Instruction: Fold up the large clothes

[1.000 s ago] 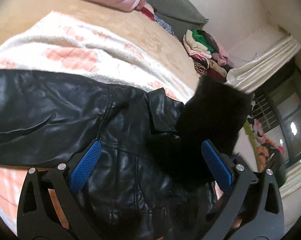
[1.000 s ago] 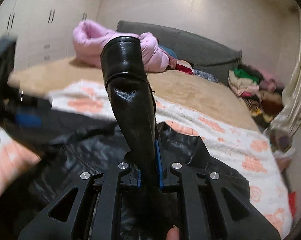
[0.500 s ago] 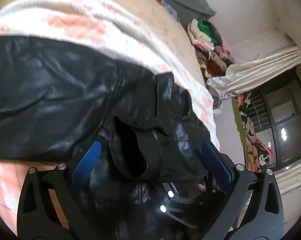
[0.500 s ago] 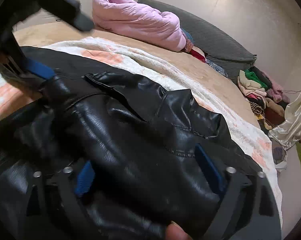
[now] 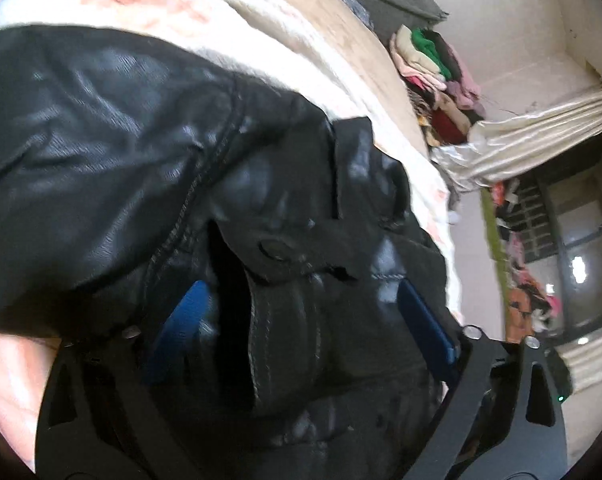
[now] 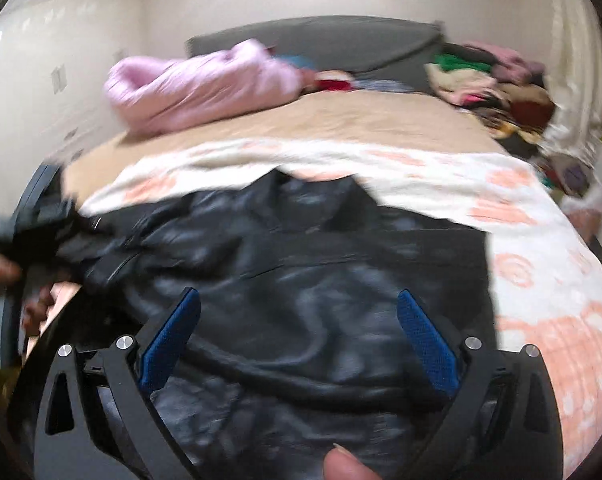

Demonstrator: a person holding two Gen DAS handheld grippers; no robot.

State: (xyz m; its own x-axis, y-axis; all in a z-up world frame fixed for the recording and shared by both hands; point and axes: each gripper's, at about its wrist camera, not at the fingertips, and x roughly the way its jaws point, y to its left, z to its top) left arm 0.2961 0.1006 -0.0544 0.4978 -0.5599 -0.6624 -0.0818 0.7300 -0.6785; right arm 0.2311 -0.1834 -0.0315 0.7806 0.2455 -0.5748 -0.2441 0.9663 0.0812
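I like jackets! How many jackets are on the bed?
2: a black leather jacket spread on the near blanket, and a pink puffy jacket by the grey headboard. The clothes pile may hide more.

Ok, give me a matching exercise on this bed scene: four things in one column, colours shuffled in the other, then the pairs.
Things:
1. jacket
2. coat
3. headboard
4. gripper pads

Colours:
A. grey
B. blue
C. black
D. pink

Pairs: 1-C, 2-D, 3-A, 4-B
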